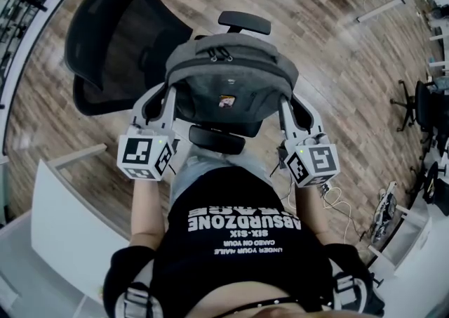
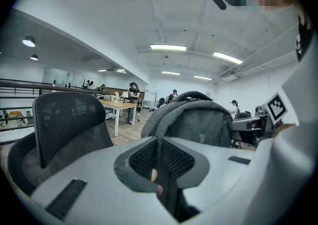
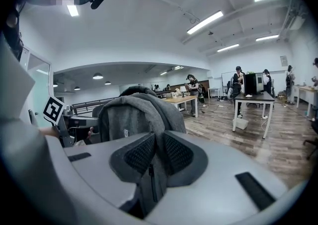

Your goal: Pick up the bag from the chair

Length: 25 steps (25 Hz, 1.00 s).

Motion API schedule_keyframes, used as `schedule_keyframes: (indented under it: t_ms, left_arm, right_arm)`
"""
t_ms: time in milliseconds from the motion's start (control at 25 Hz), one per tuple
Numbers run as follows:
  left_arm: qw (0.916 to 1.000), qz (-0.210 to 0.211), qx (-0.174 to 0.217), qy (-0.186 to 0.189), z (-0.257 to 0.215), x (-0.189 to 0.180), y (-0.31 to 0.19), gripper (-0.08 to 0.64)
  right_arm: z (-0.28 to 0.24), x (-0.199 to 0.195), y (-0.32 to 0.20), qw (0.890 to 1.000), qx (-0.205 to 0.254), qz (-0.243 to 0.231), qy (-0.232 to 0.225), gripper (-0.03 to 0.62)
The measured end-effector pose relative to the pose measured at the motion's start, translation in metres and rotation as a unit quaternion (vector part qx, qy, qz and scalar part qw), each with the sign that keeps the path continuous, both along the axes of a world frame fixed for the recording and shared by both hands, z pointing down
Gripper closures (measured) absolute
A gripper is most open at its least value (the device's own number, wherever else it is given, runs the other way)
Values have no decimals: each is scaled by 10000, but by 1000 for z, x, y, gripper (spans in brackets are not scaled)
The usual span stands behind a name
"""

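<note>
A grey backpack [image 1: 224, 85] fills the space between my two grippers, over the seat of a black mesh office chair [image 1: 112, 43]. The left gripper [image 1: 168, 99] is shut on the bag's left side. In the left gripper view its jaws [image 2: 160, 164] pinch a dark edge of the bag [image 2: 194, 119]. The right gripper [image 1: 284, 107] is shut on the bag's right side. Its own view shows grey fabric with a zipper between the jaws [image 3: 154, 164], and the bag [image 3: 134, 114] rises behind them. The seat is hidden under the bag, so I cannot tell whether the bag rests on it.
The chair's armrests [image 1: 243, 22] show beyond and in front of the bag. A white desk [image 1: 63, 225] stands at lower left and another [image 1: 414, 232] at lower right, with cables [image 1: 337, 201] on the floor. Another office chair [image 1: 421, 102] stands far right. Tables and people are further off.
</note>
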<state>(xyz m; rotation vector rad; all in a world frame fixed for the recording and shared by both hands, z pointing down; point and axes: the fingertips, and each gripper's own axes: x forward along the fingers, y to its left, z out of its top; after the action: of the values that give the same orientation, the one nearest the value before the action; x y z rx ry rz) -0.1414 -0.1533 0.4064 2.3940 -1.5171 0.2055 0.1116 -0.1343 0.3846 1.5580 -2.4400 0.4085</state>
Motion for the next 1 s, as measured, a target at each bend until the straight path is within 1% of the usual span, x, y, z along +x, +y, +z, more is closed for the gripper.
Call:
schedule_keyframes:
  t_ms: [200, 360, 560, 1000]
  left_arm:
    - [9997, -9, 130, 183, -15, -2, 0, 512]
    - [9993, -21, 230, 288, -26, -2, 1, 512]
    - [9989, 3, 359, 314, -35, -1, 5, 512]
    - [9981, 61, 450, 426, -46, 2, 12, 513]
  right_arm:
    - [-14, -1, 2, 9998, 61, 0, -201, 526]
    - [-23, -1, 4, 9996, 125, -26, -263, 528]
    - [-30, -2, 8, 9993, 176, -61, -313, 529]
    - [-41, 2, 14, 9989, 267, -35, -384, 529]
